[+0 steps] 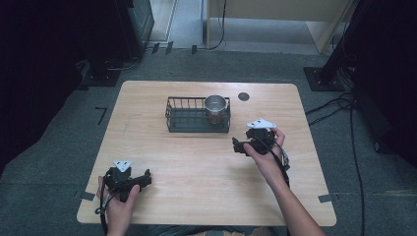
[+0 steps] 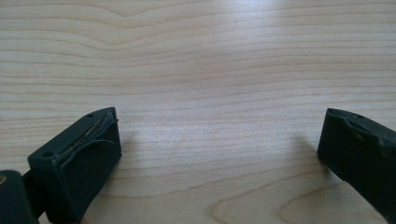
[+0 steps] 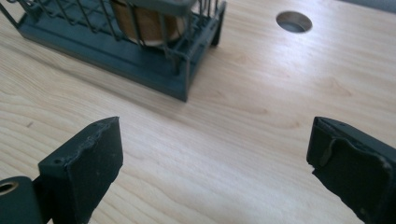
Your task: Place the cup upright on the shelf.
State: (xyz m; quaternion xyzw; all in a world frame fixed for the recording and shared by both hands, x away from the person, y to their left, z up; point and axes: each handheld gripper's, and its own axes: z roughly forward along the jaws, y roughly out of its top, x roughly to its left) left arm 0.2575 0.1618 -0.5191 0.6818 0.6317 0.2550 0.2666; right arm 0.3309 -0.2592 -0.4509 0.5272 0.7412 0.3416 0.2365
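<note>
A dark wire basket (image 1: 196, 115) stands on the wooden table (image 1: 206, 162) toward the back, with a metal cup (image 1: 215, 108) upright in its right end. In the right gripper view the basket (image 3: 140, 51) and the cup (image 3: 144, 21) sit at the upper left. My right gripper (image 1: 241, 145) hovers just right and in front of the basket, its jaws (image 3: 215, 158) wide apart with only bare wood between them. My left gripper (image 1: 142, 178) is held near the table's front left corner, jaws (image 2: 219, 149) spread open over bare wood.
A round cable hole (image 1: 243, 96) lies in the tabletop right of the basket, also in the right gripper view (image 3: 293, 21). Cables and dark stands lie on the floor around the table. A wooden cabinet stands behind.
</note>
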